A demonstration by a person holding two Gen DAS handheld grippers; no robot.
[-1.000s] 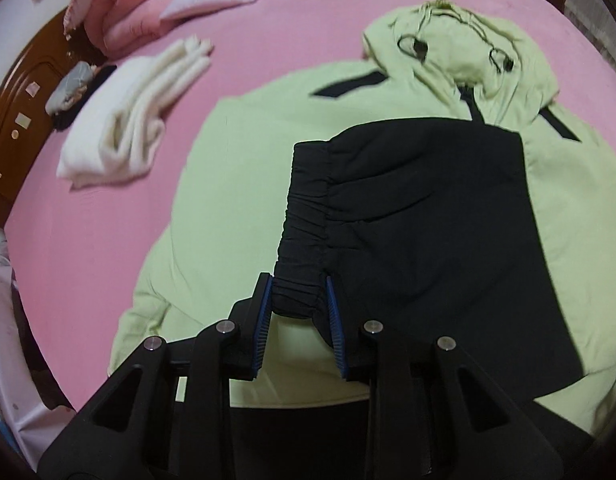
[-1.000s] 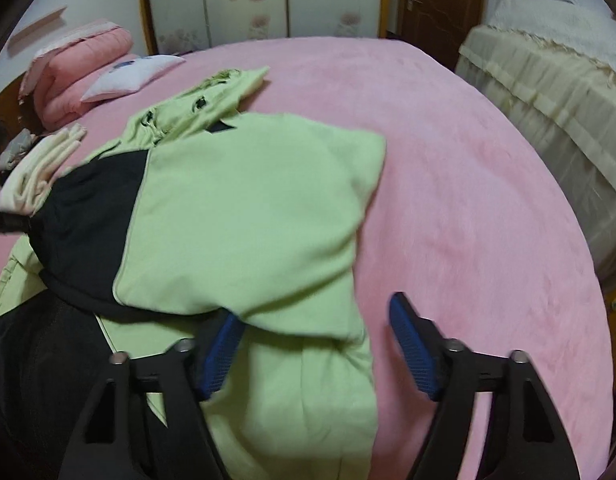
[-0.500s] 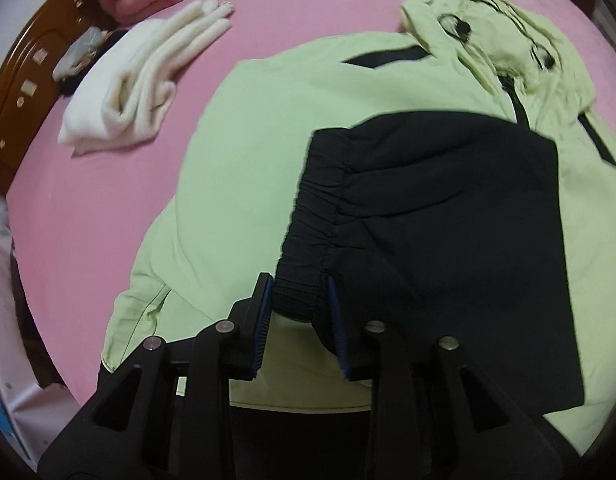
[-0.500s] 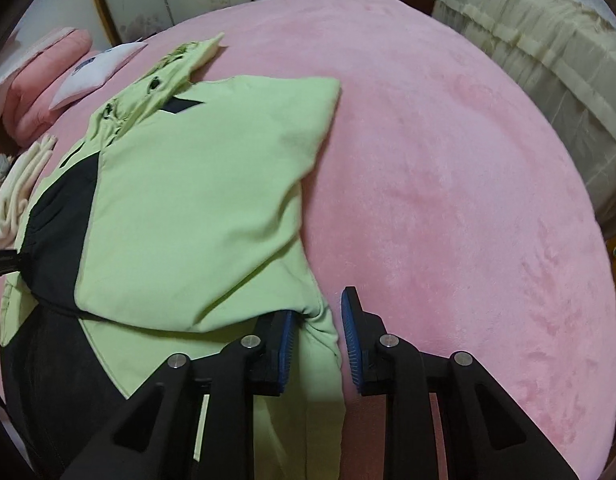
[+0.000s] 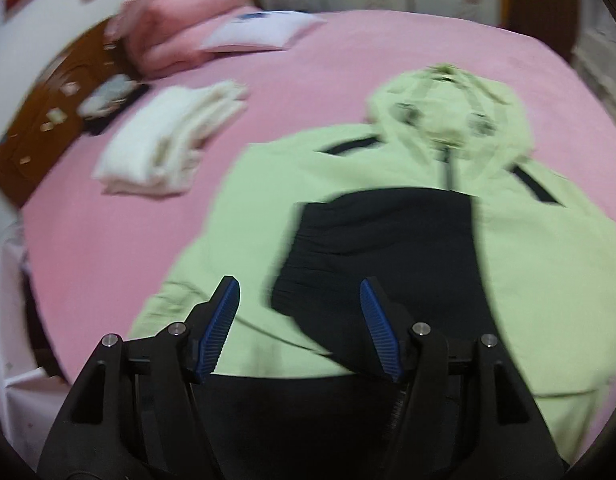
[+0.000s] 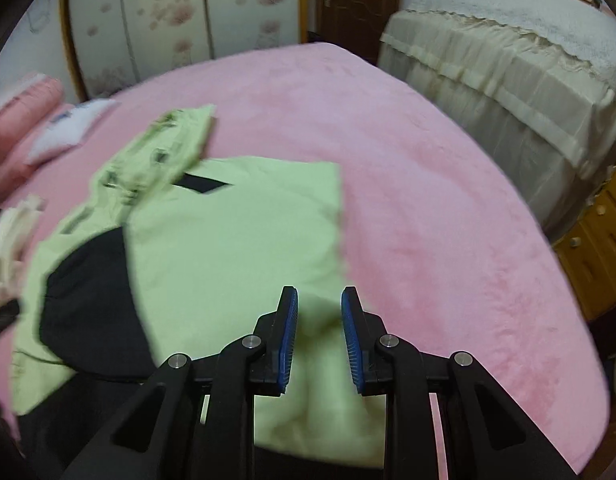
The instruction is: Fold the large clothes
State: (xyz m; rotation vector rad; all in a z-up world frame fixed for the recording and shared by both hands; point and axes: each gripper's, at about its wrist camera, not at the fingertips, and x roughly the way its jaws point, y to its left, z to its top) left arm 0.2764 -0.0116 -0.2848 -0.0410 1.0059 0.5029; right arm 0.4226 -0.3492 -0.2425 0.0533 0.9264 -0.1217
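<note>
Both grippers tilted down over hoodie (image 5: 528, 264)

A bed (image 5: 316, 80) under a pink cover carries everything. A light green and black hooded jacket (image 5: 267, 200) lies spread at its centre. Toward ten o'clock lies a folded cream garment (image 5: 167, 148); farther out, a white pillow (image 5: 263, 32) and folded pink bedding (image 5: 179, 40).

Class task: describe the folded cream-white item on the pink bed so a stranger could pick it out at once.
Start at the pink bed, then look left of the light green hooded jacket. The cream-white folded bundle lies there, apart from the jacket, nearer the brown headboard. Unlike the pink bedding stack beyond it, it is pale, long and layered.
</note>
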